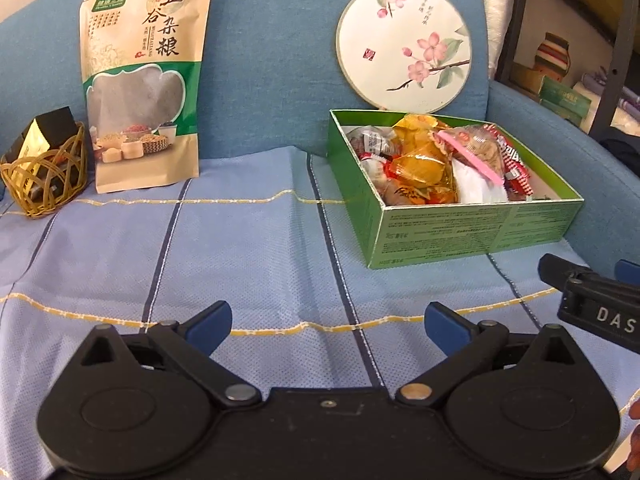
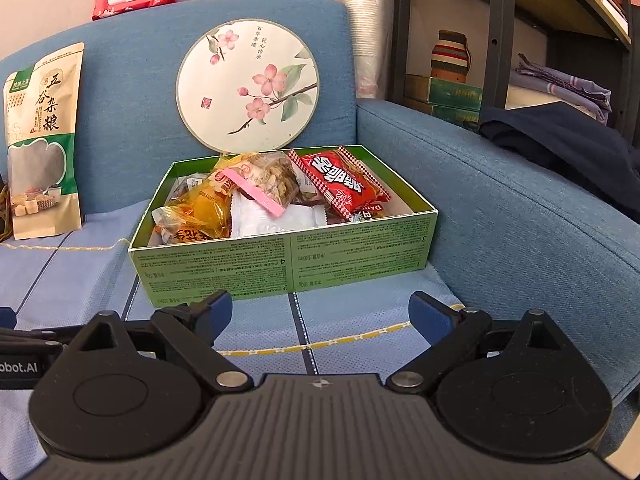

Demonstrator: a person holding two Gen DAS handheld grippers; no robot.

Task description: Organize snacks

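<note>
- The open green cardboard box (image 2: pixel 288 264) sits at the centre of the right wrist view and at middle right of the left wrist view. It rests on the sofa seat near the armrest, so its contents likely cannot slide off that side.
- Inside it the wrapped snacks lie heaped: a red crinkle-edged packet (image 2: pixel 344 186) toward the right wall, a clear bag of nuts with a pink strip (image 2: pixel 266 180) in the middle, a yellow transparent packet (image 2: pixel 200 208) at the left, and a white sachet (image 2: pixel 276 220) against the front wall. The pile looks loose rather than sorted, so I judge the tidying is not finished.
- The left tool (image 1: pixel 328 322) hovers low over the light blue checked cloth (image 1: pixel 240 240), its blue pads spread wide with nothing between them.
- The right tool (image 2: pixel 320 312) is just short of the box's front wall, equally wide and empty, well aimed for reaching in.
- The round flower-painted fan (image 2: pixel 248 88) leans on the blue sofa backrest (image 2: pixel 132 80) directly behind the box.
- At upper left of the left wrist view a tall beige and green grain pouch (image 1: pixel 144 80) stands propped against the backrest, beside a small woven bamboo basket (image 1: pixel 44 180) holding dark sachets.
</note>
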